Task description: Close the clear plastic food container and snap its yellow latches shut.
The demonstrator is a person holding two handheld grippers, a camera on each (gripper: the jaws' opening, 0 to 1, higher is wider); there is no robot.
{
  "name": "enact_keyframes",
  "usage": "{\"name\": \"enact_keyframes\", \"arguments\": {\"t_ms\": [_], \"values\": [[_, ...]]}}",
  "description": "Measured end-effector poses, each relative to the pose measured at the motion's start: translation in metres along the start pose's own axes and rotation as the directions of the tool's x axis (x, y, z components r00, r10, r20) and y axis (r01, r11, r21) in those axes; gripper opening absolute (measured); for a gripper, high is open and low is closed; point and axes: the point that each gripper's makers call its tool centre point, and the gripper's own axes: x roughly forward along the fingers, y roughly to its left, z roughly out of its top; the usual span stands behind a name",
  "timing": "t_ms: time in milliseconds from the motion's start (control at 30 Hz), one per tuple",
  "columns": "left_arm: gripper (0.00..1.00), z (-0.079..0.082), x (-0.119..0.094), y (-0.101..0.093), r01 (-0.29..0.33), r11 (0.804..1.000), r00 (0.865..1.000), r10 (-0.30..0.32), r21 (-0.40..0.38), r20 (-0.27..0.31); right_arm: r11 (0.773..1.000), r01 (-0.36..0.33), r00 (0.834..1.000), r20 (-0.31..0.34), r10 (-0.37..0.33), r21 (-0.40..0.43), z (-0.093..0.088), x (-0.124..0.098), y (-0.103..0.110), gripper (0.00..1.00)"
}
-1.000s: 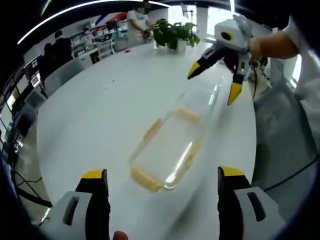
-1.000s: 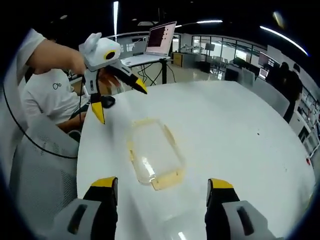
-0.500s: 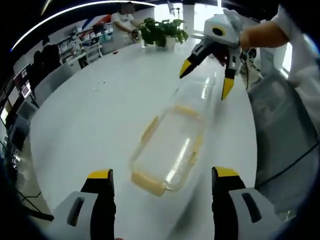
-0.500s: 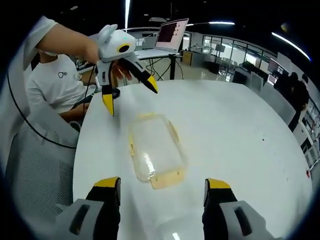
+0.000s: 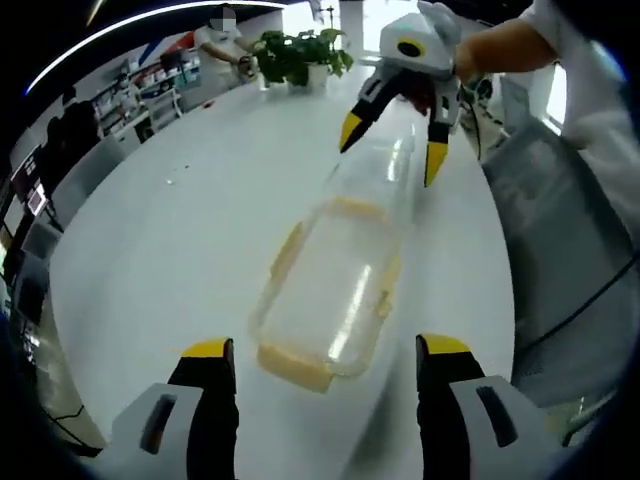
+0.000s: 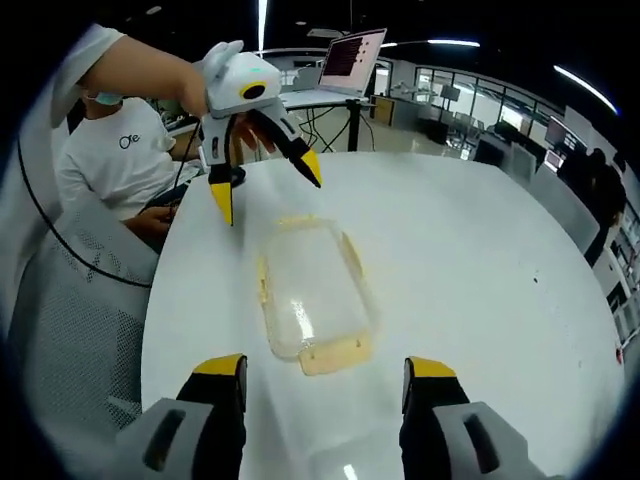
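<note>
Left gripper view shows the left gripper (image 5: 318,400) spread wide and holding nothing, with the clear container (image 5: 330,290) lying on the white worktop (image 5: 180,230) just ahead of it, between the jaws. Past the container, the right gripper (image 5: 392,135) hangs above its far end, also wide and empty. In the right gripper view the yellow latches (image 6: 330,355) stick out flat. The container is light and the worktop is smooth, so a push on one latch could make it slide away or tip up.
</note>
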Motion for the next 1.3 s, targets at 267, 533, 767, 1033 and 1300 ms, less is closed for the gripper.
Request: {"name": "enact_keyframes", "arguments": {"t_ms": [267,533,767,1033,1300], "values": [[0.69,-0.007,0.002,0.000,0.011,0.997,0.999,-0.008,0.071,-0.038,0.999,-0.016,1.000,-0.026,0.015,-0.039,-0.004,0.006,0.001,0.58],[0.67,-0.014,0.007,0.002,0.032,0.994,0.997,-0.025,0.107,-0.067,0.997,-0.023,0.999,-0.039,0.021,-0.067,-0.003,0.014,-0.001,0.57],[0.65,-0.019,0.007,0.007,0.040,0.991,0.996,-0.029,0.126,-0.087,0.997,-0.025,0.999,-0.043,0.022,-0.072,-0.003,0.018,-0.002,0.57],[0.58,-0.019,0.011,0.005,0.077,0.983,0.993,-0.061,0.169,-0.101,0.995,-0.033,0.998,-0.059,0.027,-0.095,-0.004,0.023,-0.004,0.56],[0.55,-0.035,0.014,0.012,0.098,0.971,0.984,-0.062,0.216,-0.166,0.993,-0.040,0.997,-0.074,0.032,-0.112,-0.004,0.028,-0.005,0.56]]}}
